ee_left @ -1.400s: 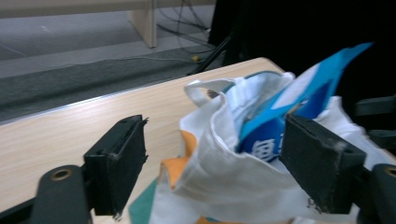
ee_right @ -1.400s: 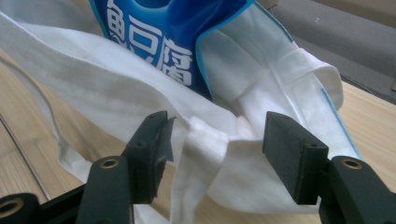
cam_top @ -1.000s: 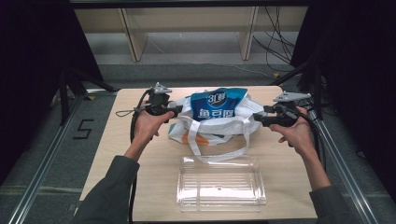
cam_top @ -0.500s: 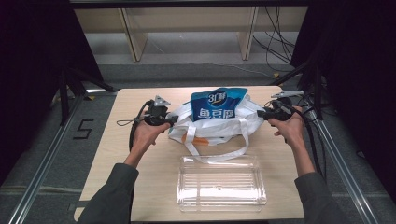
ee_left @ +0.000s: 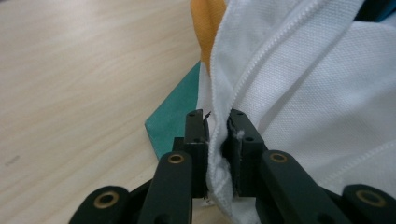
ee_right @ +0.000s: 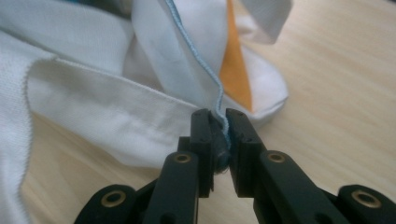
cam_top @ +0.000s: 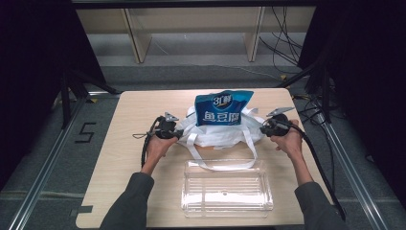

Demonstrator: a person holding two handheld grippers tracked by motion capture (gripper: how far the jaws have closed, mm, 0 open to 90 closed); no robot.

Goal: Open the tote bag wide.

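My left tool and right tool have just been closing; each now pinches an edge of the white bag, which rests mid-bench behind the clear tray.

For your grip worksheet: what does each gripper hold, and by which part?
Both hold the white bag: left gripper pinches its zipped edge, right gripper its blue-stitched edge.

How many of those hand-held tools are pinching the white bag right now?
2. The left tool is clamped on the fabric edge at the left end of the white bag; the right tool pinches a blue-stitched edge at its right end. Both jaws have just been closing.
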